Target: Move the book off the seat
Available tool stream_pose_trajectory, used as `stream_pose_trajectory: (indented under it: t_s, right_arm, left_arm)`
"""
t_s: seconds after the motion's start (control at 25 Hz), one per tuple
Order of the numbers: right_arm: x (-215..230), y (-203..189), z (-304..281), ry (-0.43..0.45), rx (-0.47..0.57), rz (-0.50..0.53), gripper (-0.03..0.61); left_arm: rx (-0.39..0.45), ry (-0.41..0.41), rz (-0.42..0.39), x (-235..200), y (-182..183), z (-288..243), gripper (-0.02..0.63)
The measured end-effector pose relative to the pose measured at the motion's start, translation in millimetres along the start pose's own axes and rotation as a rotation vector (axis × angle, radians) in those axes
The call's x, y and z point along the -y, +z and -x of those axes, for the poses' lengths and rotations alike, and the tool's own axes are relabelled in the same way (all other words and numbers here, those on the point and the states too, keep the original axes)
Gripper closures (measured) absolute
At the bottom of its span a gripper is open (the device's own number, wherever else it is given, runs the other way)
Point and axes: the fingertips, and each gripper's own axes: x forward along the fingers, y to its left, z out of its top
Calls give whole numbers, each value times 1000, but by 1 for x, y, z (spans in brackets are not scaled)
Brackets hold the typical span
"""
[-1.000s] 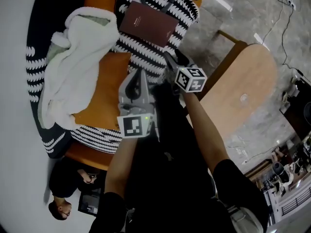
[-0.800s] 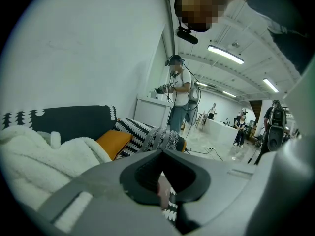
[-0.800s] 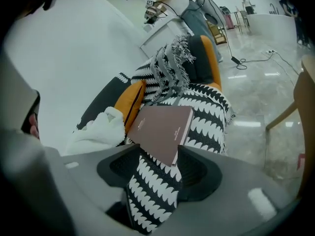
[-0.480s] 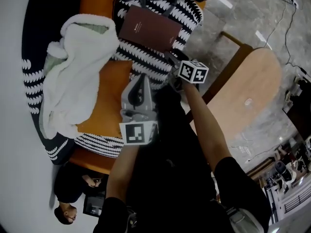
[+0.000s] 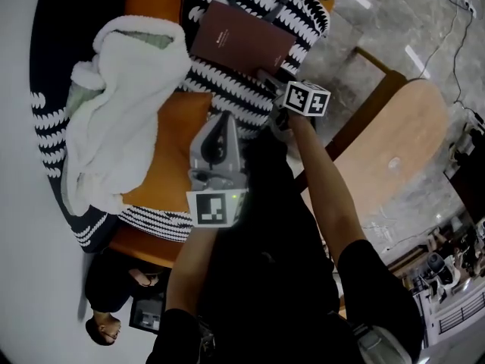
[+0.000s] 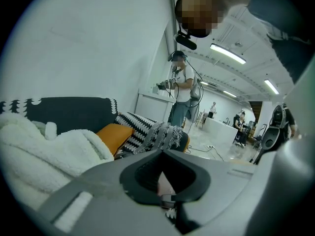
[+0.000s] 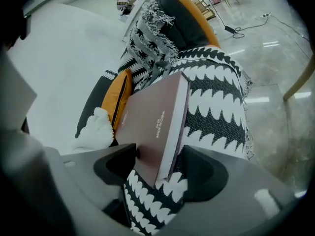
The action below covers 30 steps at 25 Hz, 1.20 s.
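Note:
A maroon book lies flat on a black-and-white patterned blanket draped over the orange seat. My right gripper is at the book's near corner. In the right gripper view its jaws have just been opening and stand wide on either side of that corner, one over the cover and one off the page edge, not pressing. My left gripper hangs back over the orange cushion, its jaws together with nothing in them.
A white fleece throw lies bunched on the seat's left half. A wooden side table stands to the right on the marble floor. Another person stands farther down the room; someone is low at the picture's bottom left.
My right gripper has moved toward the book, and the book's near corner now sits between its jaws. The left gripper has barely shifted.

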Motion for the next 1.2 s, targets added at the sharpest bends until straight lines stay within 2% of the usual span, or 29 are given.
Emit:
stream_pose_trajectory:
  t_s: [0.28, 0.56, 0.88, 1.2]
  right_arm:
    - [3, 1, -2, -21, 18, 11, 279]
    - [3, 2, 2, -23, 15, 0, 313]
    - [-8, 13, 15, -16, 62, 5, 347]
    - [-48, 28, 34, 12, 134, 104, 384]
  left_arm:
    - [-3, 13, 24, -5, -3, 2, 609]
    - [-2, 44, 36, -10, -7, 0, 611]
    - [21, 62, 14, -16, 2, -4, 610]
    - [35, 71, 5, -32, 19, -2, 611]
